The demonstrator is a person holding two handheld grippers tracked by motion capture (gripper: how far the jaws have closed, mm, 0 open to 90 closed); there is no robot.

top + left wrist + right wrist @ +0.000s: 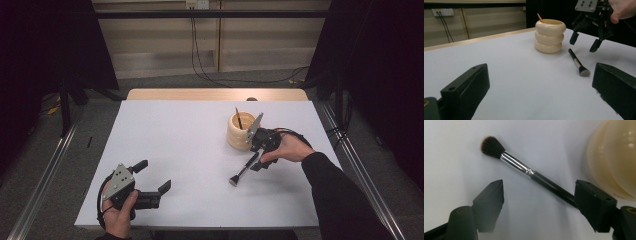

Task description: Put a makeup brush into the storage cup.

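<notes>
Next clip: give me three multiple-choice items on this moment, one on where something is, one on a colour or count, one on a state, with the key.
1. Where does the brush lie?
A. on the table beside the holder
B. inside the holder
C. under the left gripper

2. How many stacked rings form the holder?
A. one
B. three
C. five

3. How does the right gripper stand?
A. shut on the brush
B. shut on nothing
C. open above the brush

Key: 1 A, the brush lies flat on the table just in front of the holder. 2 B, the left gripper view shows three cream rings. 3 C, its jaws are spread either side of the handle without touching it.
</notes>
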